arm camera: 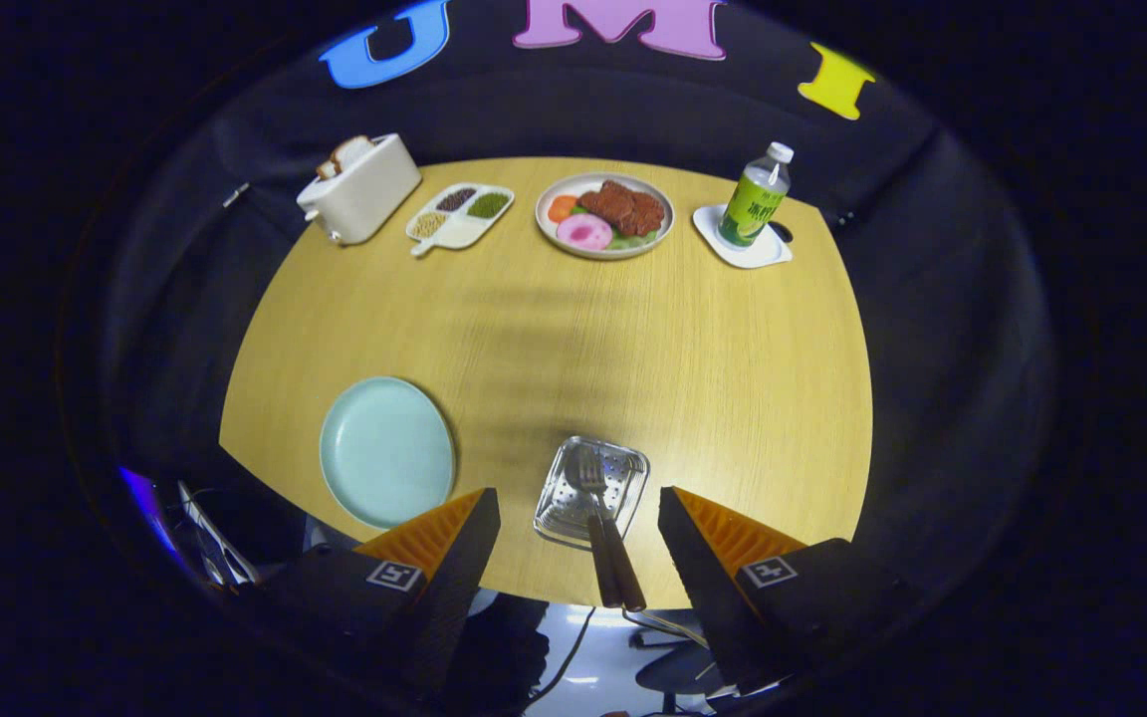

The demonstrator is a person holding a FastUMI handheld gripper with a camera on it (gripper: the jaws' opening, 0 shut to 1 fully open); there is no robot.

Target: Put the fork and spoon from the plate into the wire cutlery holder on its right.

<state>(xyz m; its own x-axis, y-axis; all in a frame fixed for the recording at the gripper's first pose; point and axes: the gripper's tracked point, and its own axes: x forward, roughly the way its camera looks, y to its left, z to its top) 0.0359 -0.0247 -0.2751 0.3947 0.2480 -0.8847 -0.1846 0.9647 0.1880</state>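
The hand-held gripper point(578, 518) hangs high above the near edge of the wooden worktop point(693, 358) with its fingers spread wide apart and nothing between the pads. In the gap between the fingers, at 6 o'clock on the worktop, sits the wire cutlery holder point(562, 508), a shiny perforated metal basket seen from above. The fork point(591, 476) and the spoon point(617, 564) lie together in it: the fork's tines rest inside the basket, while two dark brown handles run side by side out over its near rim towards the gripper, reaching past the worktop's edge. The spoon's bowl is hard to make out against the metal.

At about 8 o'clock, just beside the left finger point(449, 548), lies a pale mint-green plate point(386, 450) with a bare face, well apart from the holder.

Along the far edge: at 11 o'clock a cream toaster point(362, 189) with bread slices standing in its slots; next to it a white divided dish point(460, 215) holding beans or grains in three compartments; at 12 o'clock a dinner plate point(562, 237) with brown meat, a pink round slice and something orange; at 1 o'clock a green-labelled bottle point(757, 197) with a white cap, upright on a white square coaster point(763, 255).
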